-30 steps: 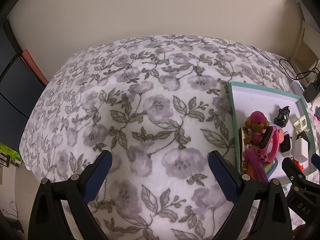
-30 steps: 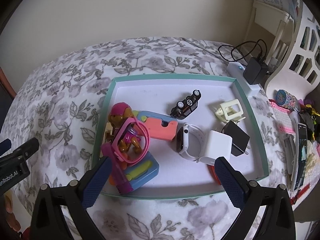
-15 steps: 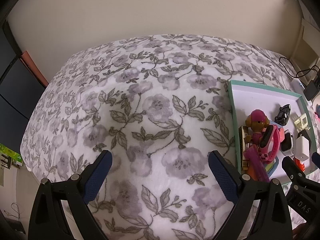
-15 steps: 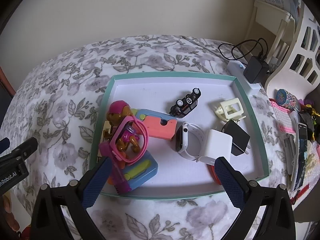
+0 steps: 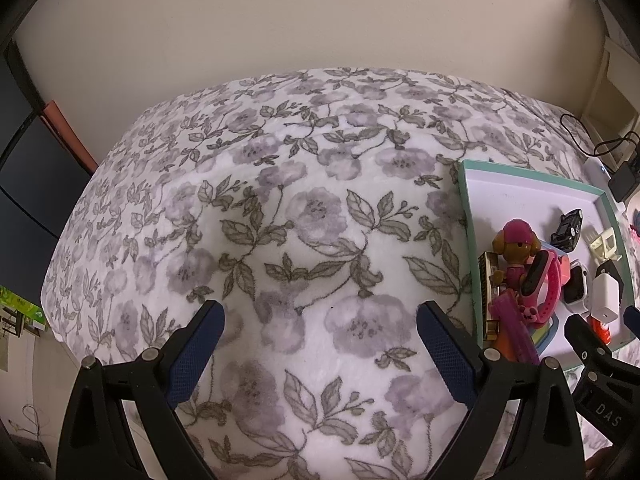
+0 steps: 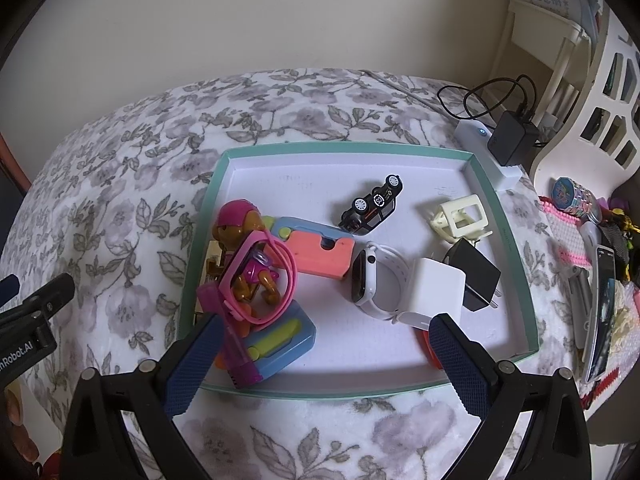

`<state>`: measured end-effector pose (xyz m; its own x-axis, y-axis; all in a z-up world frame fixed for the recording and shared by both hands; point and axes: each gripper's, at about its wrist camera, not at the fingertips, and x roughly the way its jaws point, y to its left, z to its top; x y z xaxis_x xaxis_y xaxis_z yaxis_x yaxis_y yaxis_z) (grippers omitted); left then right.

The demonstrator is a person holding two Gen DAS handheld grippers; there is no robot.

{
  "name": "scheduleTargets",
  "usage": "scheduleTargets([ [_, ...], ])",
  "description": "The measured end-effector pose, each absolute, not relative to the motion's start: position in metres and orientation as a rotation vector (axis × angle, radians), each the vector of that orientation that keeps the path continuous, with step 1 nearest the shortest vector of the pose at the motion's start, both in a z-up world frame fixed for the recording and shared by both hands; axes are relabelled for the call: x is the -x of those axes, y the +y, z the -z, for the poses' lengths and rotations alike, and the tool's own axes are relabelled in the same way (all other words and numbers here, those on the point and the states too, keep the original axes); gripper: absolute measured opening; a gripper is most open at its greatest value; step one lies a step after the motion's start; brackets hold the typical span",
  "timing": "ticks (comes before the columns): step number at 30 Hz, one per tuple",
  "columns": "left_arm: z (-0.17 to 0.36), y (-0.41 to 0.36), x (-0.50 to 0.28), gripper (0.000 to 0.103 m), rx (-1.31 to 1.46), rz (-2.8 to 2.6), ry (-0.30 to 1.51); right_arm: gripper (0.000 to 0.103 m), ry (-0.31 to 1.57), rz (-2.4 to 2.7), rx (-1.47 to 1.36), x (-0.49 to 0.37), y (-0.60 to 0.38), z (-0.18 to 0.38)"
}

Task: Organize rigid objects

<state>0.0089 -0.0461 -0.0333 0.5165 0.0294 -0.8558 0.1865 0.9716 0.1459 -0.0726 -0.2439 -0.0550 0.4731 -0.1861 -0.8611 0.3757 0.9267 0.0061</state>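
Note:
A teal-rimmed white tray (image 6: 516, 264) lies on the floral blanket (image 5: 280, 220). Inside it are a pink dog figure (image 6: 236, 232) ringed by a pink watch band (image 6: 280, 256), a coral block (image 6: 320, 252), a blue case (image 6: 280, 344), a black toy car (image 6: 372, 204), a white smartwatch (image 6: 372, 276), a white charger (image 6: 438, 284), a black plug (image 6: 476, 276) and a cream frame (image 6: 460, 216). My right gripper (image 6: 324, 348) hovers open over the tray's near edge, empty. My left gripper (image 5: 320, 340) is open over bare blanket, left of the tray (image 5: 468, 216).
A white power strip with a black adapter (image 6: 512, 136) and cable sits beyond the tray's far right corner. A cluttered shelf with a phone (image 6: 600, 308) and small items lies to the right. A wall rises behind the bed, whose edge drops off at left.
Both grippers have drawn back slightly, so the tray appears a little farther away in both views. Nothing was taken hold of or let go.

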Motion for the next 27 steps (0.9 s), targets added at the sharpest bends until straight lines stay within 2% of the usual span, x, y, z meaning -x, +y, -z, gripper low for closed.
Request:
scheduleTargets([
  [27, 0.0307, -0.0465, -0.0063, 0.097, -0.254, 0.113, 0.995, 0.103, 1.022, 0.341, -0.204, 0.0724, -0.2427, 0.0551],
])
